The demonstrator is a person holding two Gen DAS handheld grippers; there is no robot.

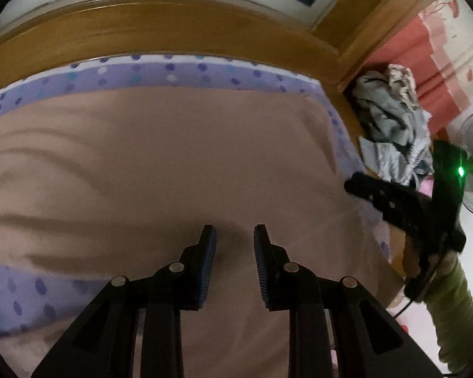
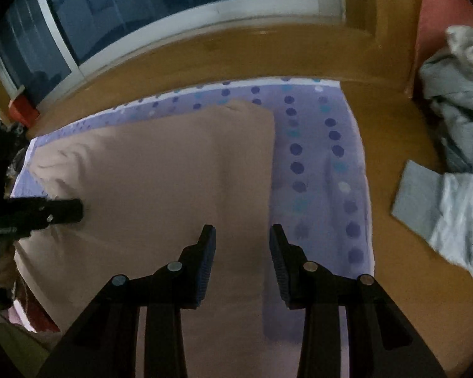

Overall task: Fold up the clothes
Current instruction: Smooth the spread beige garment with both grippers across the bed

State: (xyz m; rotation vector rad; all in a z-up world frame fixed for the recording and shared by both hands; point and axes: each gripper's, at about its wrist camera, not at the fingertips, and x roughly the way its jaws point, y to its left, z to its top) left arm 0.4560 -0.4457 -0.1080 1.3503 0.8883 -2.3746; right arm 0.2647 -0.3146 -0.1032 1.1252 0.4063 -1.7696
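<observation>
At the far left of the right wrist view, your left gripper [image 2: 75,209] pokes in over the left part of the plain beige-pink garment [image 2: 160,173]. In its own view that left gripper [image 1: 235,236] points down at the same cloth, its jaws a little apart with nothing between the blue ribbed pads [image 1: 208,252]; only the garment lies below them, and you cannot tell whether the tips touch it.

The beige-pink garment [image 1: 173,163] lies spread flat on a lilac sheet with purple, teal and white dots [image 1: 186,74], which shows as a border along its far and right edges. Soft wrinkles run across its left side.

Moving right, your right gripper [image 2: 242,236] hangs over the garment's right edge, where cloth meets the dotted lilac sheet [image 2: 315,157]. Its jaws stand moderately apart and hold nothing. In the left wrist view the same right gripper [image 1: 362,186] reaches in past the sheet's right edge, held by your hand in an olive-green sleeve [image 1: 451,308].

Around the sheet runs a brown wooden surface [image 2: 394,189]. At the far right on it sits a crumpled pile of grey clothes [image 2: 457,119], well apart from the garment.
</observation>
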